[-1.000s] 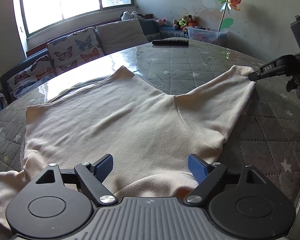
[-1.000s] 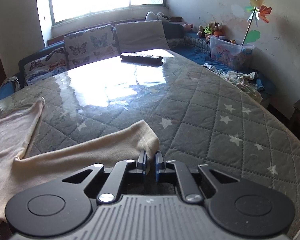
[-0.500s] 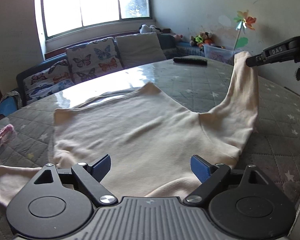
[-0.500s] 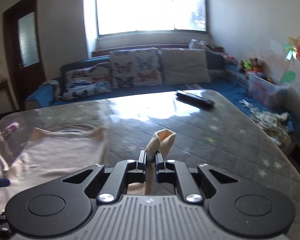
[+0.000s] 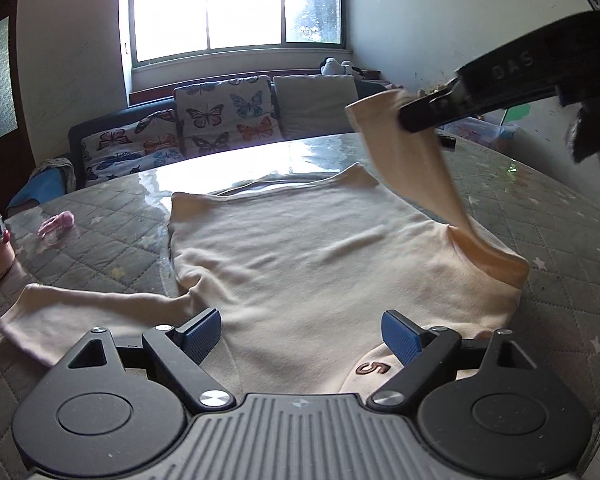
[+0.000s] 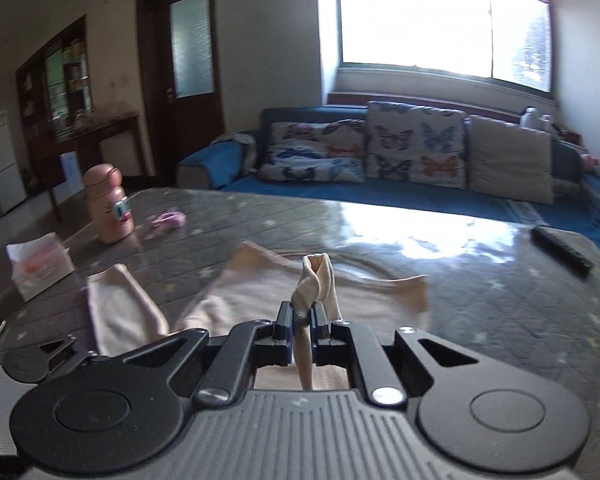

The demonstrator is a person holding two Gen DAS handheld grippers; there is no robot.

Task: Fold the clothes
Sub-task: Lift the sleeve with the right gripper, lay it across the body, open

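A cream long-sleeved shirt [image 5: 312, 264] lies flat on the grey quilted table [image 5: 116, 232], neck end near me. My left gripper [image 5: 302, 334] is open and empty, low over the shirt's near edge. My right gripper [image 6: 302, 316] is shut on the cuff of the right sleeve [image 6: 318, 280] and holds it in the air. In the left wrist view the right gripper [image 5: 432, 108] holds that sleeve [image 5: 412, 160] up over the shirt's right shoulder. The other sleeve [image 5: 88, 312] lies stretched out flat to the left.
A pink bottle [image 6: 110, 204], a small pink item [image 6: 168, 220] and a tissue box [image 6: 40, 268] stand on the table's left side. A black remote [image 6: 560, 250] lies at the far right. A blue sofa with butterfly cushions [image 6: 380, 152] is behind the table.
My right gripper has lifted the right sleeve off the table and carried it up and leftward over the shirt. My left gripper stays open near the neck edge.
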